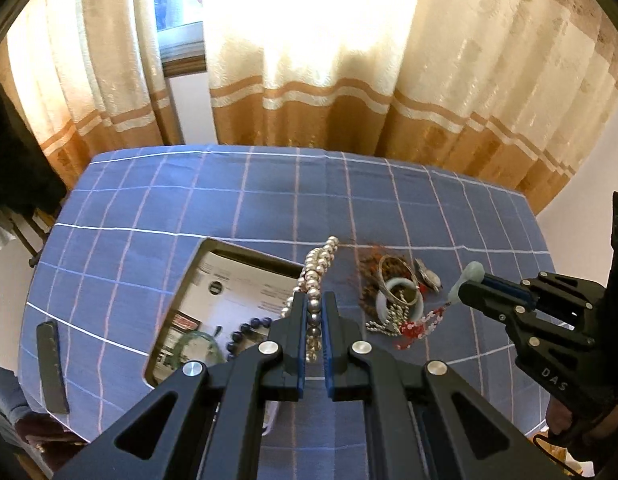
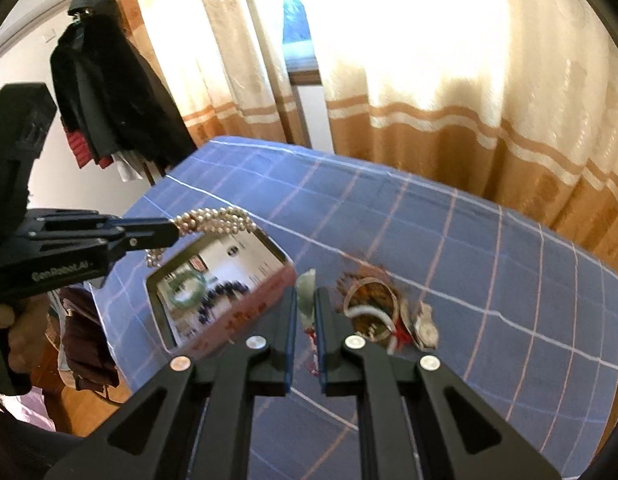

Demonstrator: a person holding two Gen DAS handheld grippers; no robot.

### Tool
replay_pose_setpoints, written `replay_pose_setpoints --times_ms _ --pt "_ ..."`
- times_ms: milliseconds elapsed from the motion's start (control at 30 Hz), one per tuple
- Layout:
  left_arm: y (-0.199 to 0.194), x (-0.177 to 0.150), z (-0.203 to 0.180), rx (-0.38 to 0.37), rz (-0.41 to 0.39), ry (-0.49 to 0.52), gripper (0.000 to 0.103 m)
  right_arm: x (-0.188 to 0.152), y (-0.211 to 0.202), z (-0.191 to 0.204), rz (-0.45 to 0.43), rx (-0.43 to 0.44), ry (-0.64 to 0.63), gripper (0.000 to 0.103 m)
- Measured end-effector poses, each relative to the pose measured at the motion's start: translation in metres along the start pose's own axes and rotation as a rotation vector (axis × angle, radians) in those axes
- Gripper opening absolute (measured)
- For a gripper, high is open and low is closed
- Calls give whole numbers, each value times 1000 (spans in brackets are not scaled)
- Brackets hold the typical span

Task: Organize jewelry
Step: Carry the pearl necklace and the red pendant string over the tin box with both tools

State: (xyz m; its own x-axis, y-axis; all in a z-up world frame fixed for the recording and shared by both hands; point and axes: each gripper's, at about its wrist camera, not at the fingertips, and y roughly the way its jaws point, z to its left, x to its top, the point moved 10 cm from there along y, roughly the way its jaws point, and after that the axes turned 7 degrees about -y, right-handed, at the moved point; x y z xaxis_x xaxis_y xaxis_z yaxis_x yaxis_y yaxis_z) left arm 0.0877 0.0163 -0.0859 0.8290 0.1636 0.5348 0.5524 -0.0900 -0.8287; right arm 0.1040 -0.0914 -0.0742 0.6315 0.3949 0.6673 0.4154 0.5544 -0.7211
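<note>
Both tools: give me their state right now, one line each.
Left tool: shut on the pearl necklace.
Right tool: shut on a pale green pendant with a red beaded tassel.

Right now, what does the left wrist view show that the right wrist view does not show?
Only the left wrist view shows a dark flat bar lying on the cloth left of the box.

Only the right wrist view shows dark coats hanging by the curtain.

Both show the blue checked tablecloth, the open box holding a green bangle and dark beads, the jewelry pile, the left gripper shut on the pearl strand, and the right gripper shut on a pale green pendant.
</note>
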Motion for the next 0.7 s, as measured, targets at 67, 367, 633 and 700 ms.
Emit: replay_pose_setpoints --times_ms 67,367,633,700 --pt "-2 4 8 9 -4 -8 5 10 0 7 -15 10 -10 11" --pt "1 6 37 51 3 -35 6 40 11 36 -38 45 -60 11" --pt "0 10 58 65 -2 -62 5 49 22 46 -34 64 -78 11" --pt "0 10 61 68 -2 -67 5 50 24 48 -33 69 -82 11"
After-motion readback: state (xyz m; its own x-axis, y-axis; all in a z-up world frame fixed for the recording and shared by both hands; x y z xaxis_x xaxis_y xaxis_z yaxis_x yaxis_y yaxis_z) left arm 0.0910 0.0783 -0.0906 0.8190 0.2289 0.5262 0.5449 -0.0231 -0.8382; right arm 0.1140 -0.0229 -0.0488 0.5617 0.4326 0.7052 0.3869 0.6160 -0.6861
